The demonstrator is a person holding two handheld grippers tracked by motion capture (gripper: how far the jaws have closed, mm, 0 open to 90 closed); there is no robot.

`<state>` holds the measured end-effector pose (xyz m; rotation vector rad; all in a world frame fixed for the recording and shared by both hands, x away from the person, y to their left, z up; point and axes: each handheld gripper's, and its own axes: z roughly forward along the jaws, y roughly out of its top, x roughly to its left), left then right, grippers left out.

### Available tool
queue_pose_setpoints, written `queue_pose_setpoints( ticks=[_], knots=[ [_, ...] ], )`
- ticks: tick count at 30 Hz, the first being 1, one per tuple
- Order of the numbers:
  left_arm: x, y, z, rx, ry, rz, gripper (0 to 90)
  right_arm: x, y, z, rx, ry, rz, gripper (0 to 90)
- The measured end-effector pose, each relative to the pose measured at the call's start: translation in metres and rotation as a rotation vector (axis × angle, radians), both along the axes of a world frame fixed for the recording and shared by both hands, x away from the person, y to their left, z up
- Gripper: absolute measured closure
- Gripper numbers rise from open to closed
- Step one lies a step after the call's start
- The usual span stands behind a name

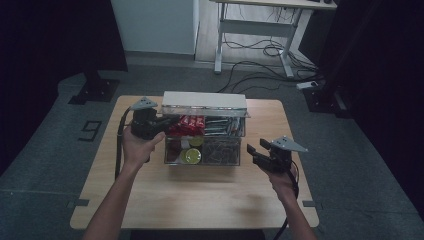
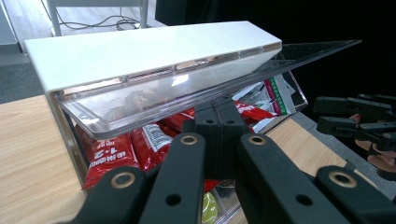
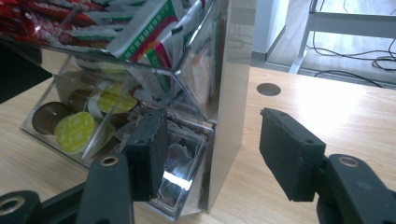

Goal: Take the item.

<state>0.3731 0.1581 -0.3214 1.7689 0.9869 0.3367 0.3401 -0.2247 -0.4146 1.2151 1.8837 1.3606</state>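
Note:
A clear plastic organiser box [image 1: 222, 150] with a white top [image 1: 205, 99] stands mid-table. Its upper shelf holds red packets [image 1: 189, 124] and green-white sachets [image 3: 149, 28]. Yellow-green capsules [image 1: 190, 156] lie in the lower left drawer. My left gripper [image 1: 162, 122] is at the box's upper left, its jaws shut together [image 2: 219, 121] just under the raised clear flap [image 2: 187, 88] and in front of the red packets [image 2: 107, 156]. Whether they pinch anything is hidden. My right gripper [image 1: 257, 152] stands open, its pads either side of the box's front right corner [image 3: 217, 154].
The wooden table [image 1: 200, 200] has free room in front of the box and a round cable hole [image 3: 268, 88] to the right. Behind the table stand a white desk frame with loose cables [image 1: 255, 30] and black stand bases [image 1: 95, 90] on the grey floor.

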Motion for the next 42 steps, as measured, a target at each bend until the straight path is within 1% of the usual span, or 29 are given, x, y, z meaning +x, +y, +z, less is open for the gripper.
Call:
queue_pose_setpoints(
  ticks=[4, 8, 16, 23, 27, 42],
  knots=[
    [0.000, 0.000, 0.000, -0.003, 0.000, 0.001, 90.0, -0.001, 0.002, 0.006, -0.002, -0.008, 0.007, 41.9],
    [0.000, -0.001, 0.001, 0.003, 0.001, 0.000, 90.0, -0.002, 0.006, 0.014, 0.001, -0.028, 0.007, 43.2],
    [0.000, 0.000, 0.000, 0.002, 0.002, -0.003, 90.0, 0.002, 0.014, 0.024, 0.008, -0.051, 0.018, 44.5],
    [0.000, 0.000, 0.001, 0.003, 0.001, -0.002, 90.0, 0.005, 0.020, 0.028, 0.006, -0.055, 0.027, 44.8],
    [0.000, 0.000, 0.001, 0.003, 0.001, -0.002, 90.0, 0.008, 0.022, 0.029, 0.013, -0.053, 0.032, 46.1],
    [0.000, 0.000, 0.000, 0.001, 0.001, -0.003, 90.0, 0.015, 0.034, 0.037, 0.010, -0.059, 0.060, 50.2]
  ],
)
